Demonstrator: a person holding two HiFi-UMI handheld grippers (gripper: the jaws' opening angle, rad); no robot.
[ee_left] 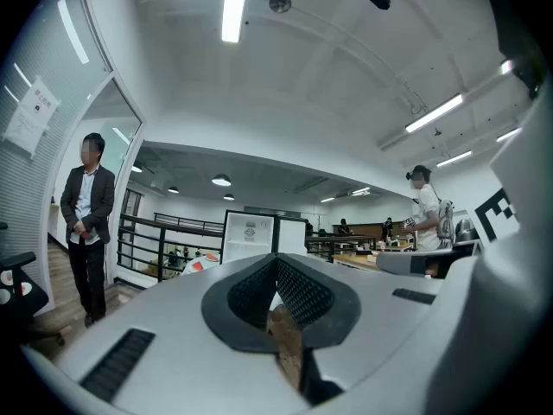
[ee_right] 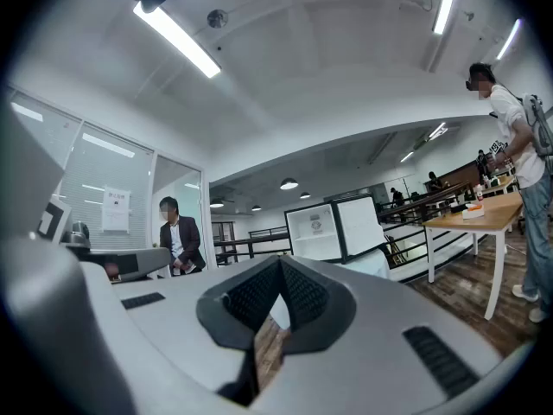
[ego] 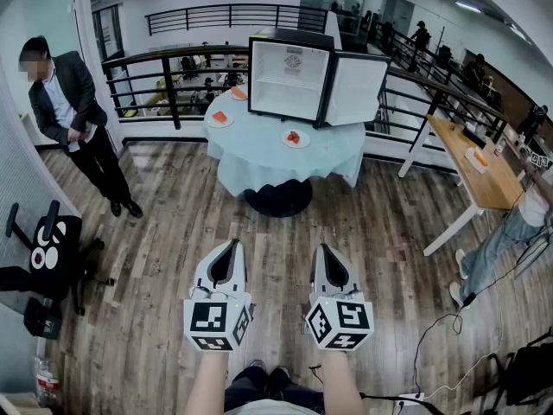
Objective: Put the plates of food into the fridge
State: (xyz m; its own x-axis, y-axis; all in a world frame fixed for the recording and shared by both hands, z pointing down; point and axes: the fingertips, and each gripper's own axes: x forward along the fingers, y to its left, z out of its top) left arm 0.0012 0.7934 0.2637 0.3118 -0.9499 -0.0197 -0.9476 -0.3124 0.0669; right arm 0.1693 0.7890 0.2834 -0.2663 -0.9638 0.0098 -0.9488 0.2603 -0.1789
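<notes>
Head view: the left gripper (ego: 229,253) and right gripper (ego: 327,258) are held side by side at 6 o'clock, low over the wooden floor (ego: 164,232), both with jaws pressed together and nothing in them. Straight ahead at 12 o'clock stands a round table (ego: 285,167) with the fridge (ego: 289,80) on it, its door (ego: 356,89) swung wide open and its shelves bare. Three plates of food are on the cloth: one (ego: 219,119) at the table's 9 o'clock edge, one (ego: 295,138) at the fridge's 6 o'clock, one (ego: 239,93) at the fridge's 9 o'clock. A person in a dark jacket (ego: 73,119) waits at 10 o'clock.

Left gripper view: the left gripper (ee_left: 278,271) is closed on nothing, and the fridge (ee_left: 251,236) shows at 12 o'clock, well apart.

Right gripper view: the right gripper (ee_right: 281,275) is likewise closed and empty, with the fridge (ee_right: 318,230) ahead.

Judging by this, no plate is in yet; the walk over, each pick-up and each placing all remain
</notes>
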